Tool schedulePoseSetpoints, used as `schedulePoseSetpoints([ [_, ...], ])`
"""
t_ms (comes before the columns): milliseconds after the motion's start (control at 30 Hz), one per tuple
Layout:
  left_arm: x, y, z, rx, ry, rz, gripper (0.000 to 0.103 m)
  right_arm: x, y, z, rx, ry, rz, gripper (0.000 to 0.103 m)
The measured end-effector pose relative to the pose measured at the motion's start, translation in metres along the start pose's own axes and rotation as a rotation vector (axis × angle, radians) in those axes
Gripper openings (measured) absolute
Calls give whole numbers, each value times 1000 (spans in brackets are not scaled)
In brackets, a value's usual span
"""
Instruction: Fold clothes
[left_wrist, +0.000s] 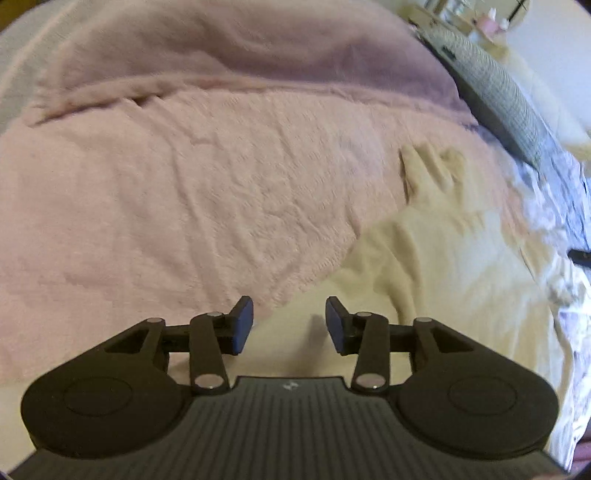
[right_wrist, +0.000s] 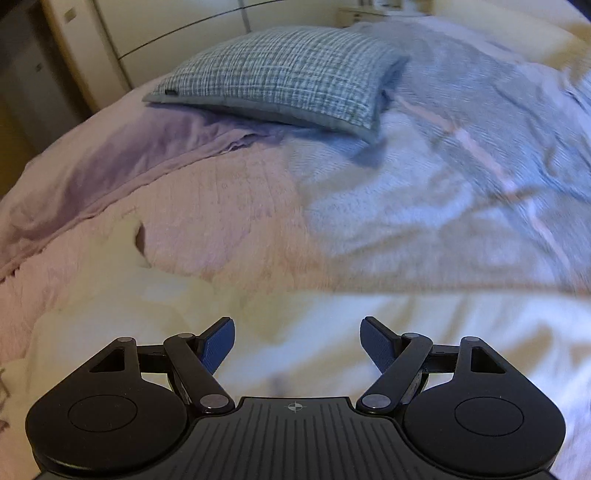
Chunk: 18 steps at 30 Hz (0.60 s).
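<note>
A cream garment (left_wrist: 436, 258) lies spread on a pink fleece blanket (left_wrist: 184, 192) covering the bed, and it serves as the landmark here. Its 1 visible sleeve (left_wrist: 428, 173) reaches out onto the fleece, cuff end lying flat. The garment's long diagonal edge runs from beside the left gripper (left_wrist: 289, 325) up toward that sleeve; beyond that edge the fleece is bare and only lightly wrinkled.

The left gripper hangs over the garment's near edge, its 2 blue pads parted with a moderate gap and nothing between them. The right gripper (right_wrist: 297, 345) hangs over the pale cloth (right_wrist: 332, 332) too, spread wider, also holding nothing; whether either touches the fabric I cannot tell.

Past the garment, on its far side, a lilac sheet (right_wrist: 122, 158) is folded back over the fleece. A blue checked pillow (right_wrist: 288, 74) rests beyond that fold. A rumpled blue-grey cover (right_wrist: 461, 166) lies just beside the garment's right side, its folds bunched close to the cloth.
</note>
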<state>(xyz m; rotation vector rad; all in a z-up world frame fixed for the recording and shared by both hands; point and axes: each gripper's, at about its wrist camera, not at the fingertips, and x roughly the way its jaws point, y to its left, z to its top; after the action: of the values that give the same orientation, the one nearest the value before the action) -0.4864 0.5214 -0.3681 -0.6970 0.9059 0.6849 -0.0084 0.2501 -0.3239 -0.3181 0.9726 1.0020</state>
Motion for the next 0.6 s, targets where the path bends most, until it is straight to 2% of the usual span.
schedulePoseSetpoints([
  [67, 17, 4, 3, 26, 35, 10, 42, 17, -6, 6, -21, 17, 12, 78],
  [100, 21, 5, 4, 41, 44, 21, 35, 25, -9, 9, -32, 26, 18, 78],
  [167, 27, 6, 4, 68, 53, 31, 1, 38, -14, 13, -38, 41, 23, 78],
  [233, 18, 3, 1, 94, 0, 54, 0, 49, -17, 15, -38, 56, 24, 78],
  [333, -4, 9, -11, 28, -123, 126, 0, 58, -24, 17, -28, 74, 34, 78],
  [433, -3, 21, -22, -53, -111, 265, 0, 64, -29, 18, -24, 93, 47, 78],
  [500, -8, 20, -20, -72, -120, 257, 0, 67, -28, 19, -24, 99, 57, 78],
  [533, -11, 18, -15, -89, -131, 217, 0, 68, -27, 21, -27, 99, 65, 78],
  [567, -14, 16, -10, -107, -142, 177, 4, 70, -26, 23, -28, 99, 80, 78],
  [600, -18, 15, -6, -125, -153, 136, 14, 72, -24, 26, -28, 100, 103, 78],
])
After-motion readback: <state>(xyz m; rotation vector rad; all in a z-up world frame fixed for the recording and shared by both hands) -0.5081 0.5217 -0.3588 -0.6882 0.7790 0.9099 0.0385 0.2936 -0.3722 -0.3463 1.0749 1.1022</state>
